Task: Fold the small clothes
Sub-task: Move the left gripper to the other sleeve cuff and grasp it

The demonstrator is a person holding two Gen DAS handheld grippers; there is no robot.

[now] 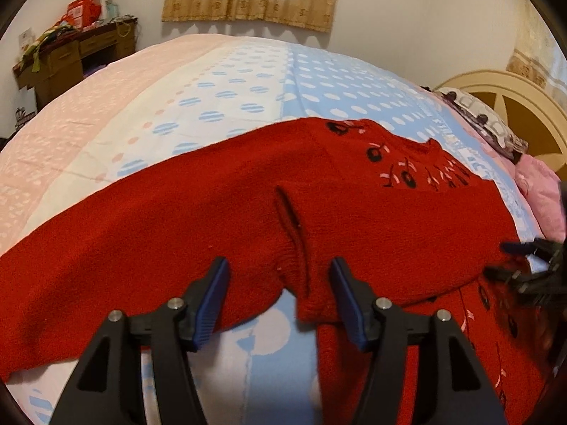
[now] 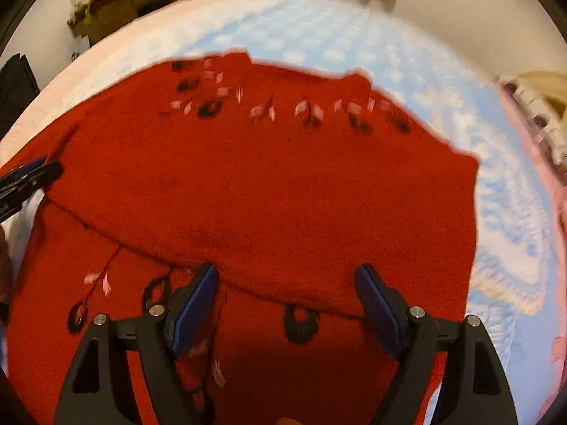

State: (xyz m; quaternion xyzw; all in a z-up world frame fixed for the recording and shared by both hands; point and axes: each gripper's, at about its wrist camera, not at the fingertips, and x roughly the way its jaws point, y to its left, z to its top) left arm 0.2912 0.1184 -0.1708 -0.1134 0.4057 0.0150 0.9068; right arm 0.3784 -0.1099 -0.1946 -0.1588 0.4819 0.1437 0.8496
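The red sweater (image 1: 354, 212) lies spread across the bed (image 1: 248, 81), one sleeve already folded over the body with its cuff (image 1: 308, 294) at the near edge. I judge it a soft, thick knit: light, limp, not slippery, likely to sag and drag, so I would pinch doubled fabric at a hem or fold edge rather than the loose middle. My left claw (image 1: 280, 301) stands apart with the cuff between its pads but unpressed. My right claw (image 2: 287, 308) stands wide apart over the lower body, holding nothing. Pillows (image 1: 496, 127) by the headboard (image 1: 524, 106) and a cluttered desk (image 1: 71, 60) sit well clear; only the two claws crowd each other.
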